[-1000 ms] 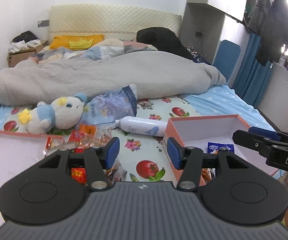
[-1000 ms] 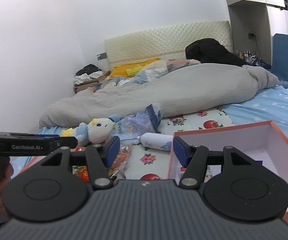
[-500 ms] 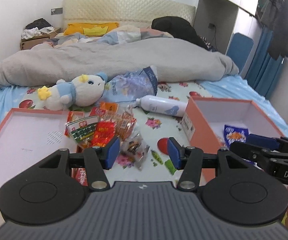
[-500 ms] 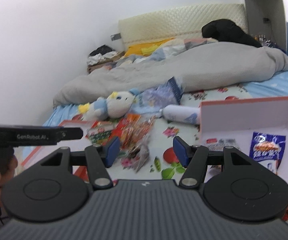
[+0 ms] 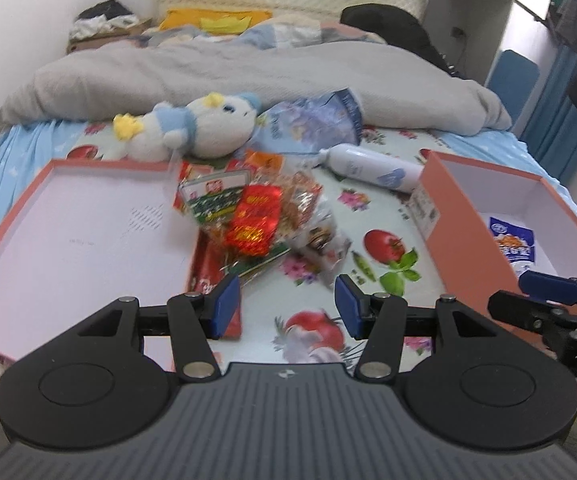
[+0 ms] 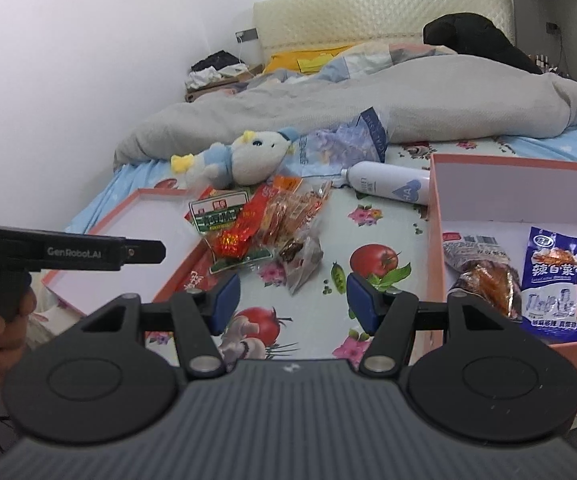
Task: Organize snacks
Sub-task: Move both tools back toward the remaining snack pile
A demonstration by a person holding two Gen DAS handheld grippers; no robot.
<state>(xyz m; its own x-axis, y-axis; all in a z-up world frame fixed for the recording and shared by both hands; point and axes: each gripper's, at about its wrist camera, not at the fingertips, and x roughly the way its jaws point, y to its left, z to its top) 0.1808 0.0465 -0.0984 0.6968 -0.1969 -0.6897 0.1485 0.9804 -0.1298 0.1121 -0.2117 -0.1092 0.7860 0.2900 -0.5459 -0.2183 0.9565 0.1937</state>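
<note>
left gripper marked genrobot.ai, blue packet reading 辣白菜

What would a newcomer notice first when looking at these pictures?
Probably the bright heap of red, orange and green snack packets on the flowered bed sheet, between the shallow pink box lid and the deep pink box. Next, the white and blue plush toy lying behind the heap, and the blue snack packet inside the deep box.

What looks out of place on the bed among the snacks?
Two non-snacks lie beside the snack pile: a plush toy and a white spray can on its side. Both grippers are open and empty.
</note>
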